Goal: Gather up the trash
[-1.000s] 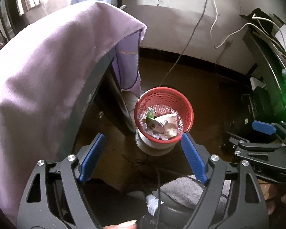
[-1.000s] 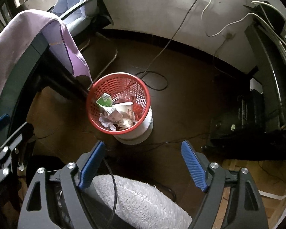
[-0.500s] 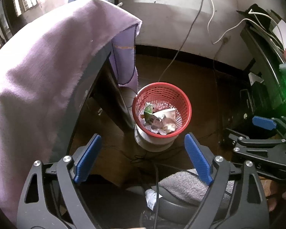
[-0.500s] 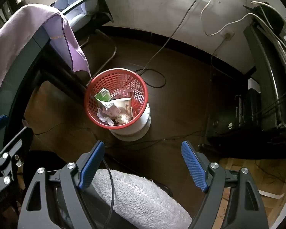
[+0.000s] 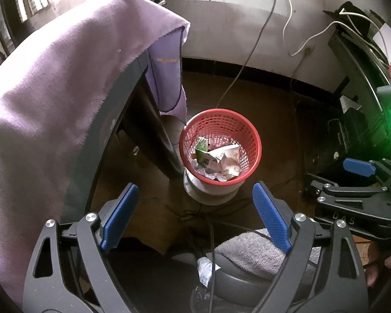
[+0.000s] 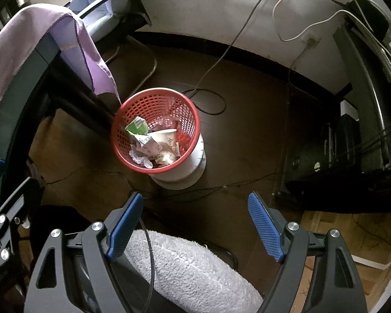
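A red mesh basket (image 5: 257, 146) (image 6: 117, 133) stands on the brown floor, seated on a white bucket (image 5: 211, 194) (image 6: 181, 176). Inside lie a green carton (image 5: 202, 146) (image 6: 136, 127), a paper cup (image 5: 228, 152) (image 6: 166, 137) and crumpled paper. My left gripper (image 5: 194, 195) hangs well above the basket, pointing down, open with nothing between its blue pads. My right gripper (image 6: 195, 200) hovers to the right of it, also open and holding nothing; its blue pad (image 5: 357, 167) shows at the left wrist view's right edge.
A purple cloth (image 5: 65, 91) (image 6: 26, 39) drapes a dark table left of the basket. A grey towel (image 5: 252, 250) (image 6: 190, 266) lies on a seat below both grippers, a crumpled clear wrapper (image 5: 204, 270) beside it. Cables cross the floor (image 6: 208, 104); dark furniture (image 6: 352, 143) lines the right.
The left gripper's jaws have spread slightly wider. The basket sits a little higher in both views. Nothing was picked up or dropped.
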{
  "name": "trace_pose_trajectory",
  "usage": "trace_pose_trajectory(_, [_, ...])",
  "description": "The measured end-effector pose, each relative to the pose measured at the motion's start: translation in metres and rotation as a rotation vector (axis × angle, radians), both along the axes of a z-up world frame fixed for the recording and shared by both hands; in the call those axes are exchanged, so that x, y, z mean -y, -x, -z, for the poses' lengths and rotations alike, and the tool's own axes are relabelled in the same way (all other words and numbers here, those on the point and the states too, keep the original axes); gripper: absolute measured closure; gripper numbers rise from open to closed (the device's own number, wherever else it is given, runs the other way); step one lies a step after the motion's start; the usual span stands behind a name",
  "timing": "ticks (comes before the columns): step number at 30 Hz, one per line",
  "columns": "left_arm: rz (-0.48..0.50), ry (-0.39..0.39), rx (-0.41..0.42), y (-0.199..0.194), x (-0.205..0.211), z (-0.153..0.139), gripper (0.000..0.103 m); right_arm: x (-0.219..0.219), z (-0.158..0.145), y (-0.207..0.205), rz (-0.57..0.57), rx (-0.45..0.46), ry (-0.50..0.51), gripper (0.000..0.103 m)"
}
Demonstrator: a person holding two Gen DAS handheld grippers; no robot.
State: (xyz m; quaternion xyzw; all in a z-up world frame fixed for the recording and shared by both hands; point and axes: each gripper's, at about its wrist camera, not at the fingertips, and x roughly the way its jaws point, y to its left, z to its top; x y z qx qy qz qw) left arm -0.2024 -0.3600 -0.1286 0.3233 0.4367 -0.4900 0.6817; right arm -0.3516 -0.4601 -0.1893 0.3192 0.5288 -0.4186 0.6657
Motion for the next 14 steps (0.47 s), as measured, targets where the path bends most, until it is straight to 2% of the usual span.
trace_pose_trajectory(14, [-0.008,-0.015,0.004,-0.0011,0.0021,0.0027,0.015,-0.0010,0.0021,-0.0027,-0.007,-0.006,-0.002,0.022])
